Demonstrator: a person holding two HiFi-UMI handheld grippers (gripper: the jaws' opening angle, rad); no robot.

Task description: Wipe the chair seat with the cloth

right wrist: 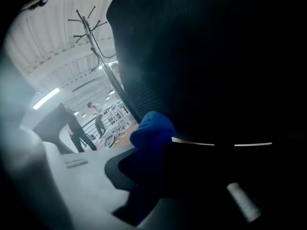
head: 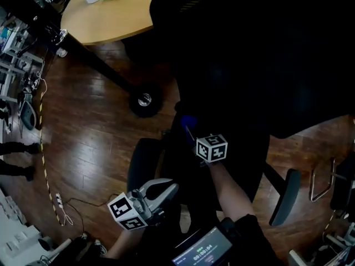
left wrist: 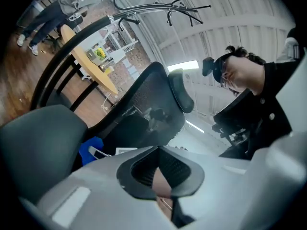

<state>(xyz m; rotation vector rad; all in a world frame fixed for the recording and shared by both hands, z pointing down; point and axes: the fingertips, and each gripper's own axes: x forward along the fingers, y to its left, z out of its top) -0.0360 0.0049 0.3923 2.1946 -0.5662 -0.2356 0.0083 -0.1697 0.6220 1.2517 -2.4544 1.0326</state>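
The black office chair fills the middle of the head view; its seat (head: 247,148) lies between two armrests (head: 143,162), under the dark backrest (head: 266,54). My right gripper (head: 189,128) reaches over the seat's front left part, shut on a blue cloth (head: 188,122). In the right gripper view the cloth (right wrist: 151,131) bunches between the jaws of the right gripper (right wrist: 148,162) against the dark chair. My left gripper (head: 166,188) hangs lower, beside the left armrest, shut on nothing. The left gripper (left wrist: 163,188) points up at the mesh backrest (left wrist: 148,104); the cloth (left wrist: 90,150) shows there too.
A round wooden table (head: 111,13) stands behind the chair, its black leg ending in a foot (head: 144,100) on the wood floor. Cables and equipment crowd the left edge (head: 22,87). A metal chair frame (head: 321,182) stands at the right. A person's shoes (head: 16,148) show far left.
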